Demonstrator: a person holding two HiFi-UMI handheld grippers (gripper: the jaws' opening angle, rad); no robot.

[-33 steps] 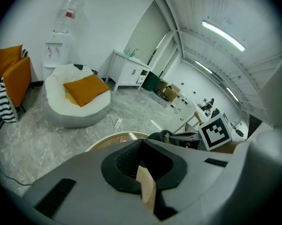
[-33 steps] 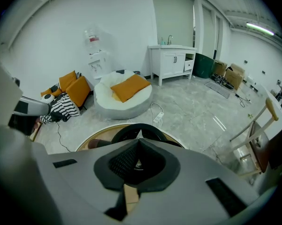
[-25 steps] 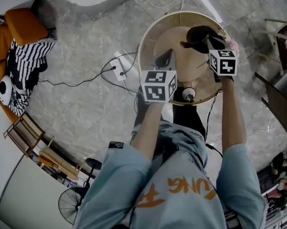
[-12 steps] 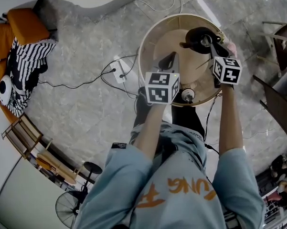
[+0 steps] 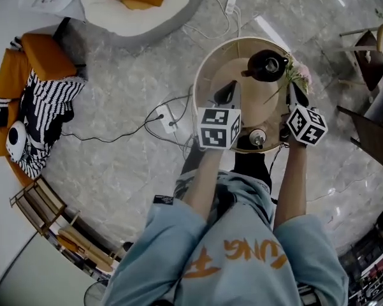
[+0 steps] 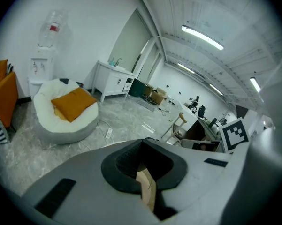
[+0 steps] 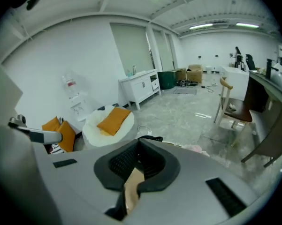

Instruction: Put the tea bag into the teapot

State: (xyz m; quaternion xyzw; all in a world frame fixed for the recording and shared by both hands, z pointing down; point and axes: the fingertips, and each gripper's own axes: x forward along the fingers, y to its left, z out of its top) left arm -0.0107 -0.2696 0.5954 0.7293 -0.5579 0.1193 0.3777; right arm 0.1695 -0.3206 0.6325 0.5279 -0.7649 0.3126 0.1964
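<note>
A black teapot (image 5: 266,65) stands at the far side of the round wooden table (image 5: 250,104). No tea bag shows in any view. My left gripper (image 5: 226,92) hangs over the table's left half, jaws shut, nothing seen between them; in the left gripper view it (image 6: 143,143) shows only wood through the slit below the tips. My right gripper (image 5: 294,94) is at the table's right edge, beside and nearer than the teapot, next to some pink flowers (image 5: 298,75). It (image 7: 140,140) is shut too, and looks empty.
A small round metal-topped thing (image 5: 257,136) sits at the table's near edge between the grippers. On the floor lie a power strip (image 5: 167,116) with cables, a white beanbag (image 5: 140,8) with an orange cushion, and an orange seat (image 5: 32,62). A wooden chair (image 5: 369,50) stands at right.
My right gripper has drawn back from over the teapot to the table's right edge. The left gripper has stayed over the table's left half. The head view has shifted.
</note>
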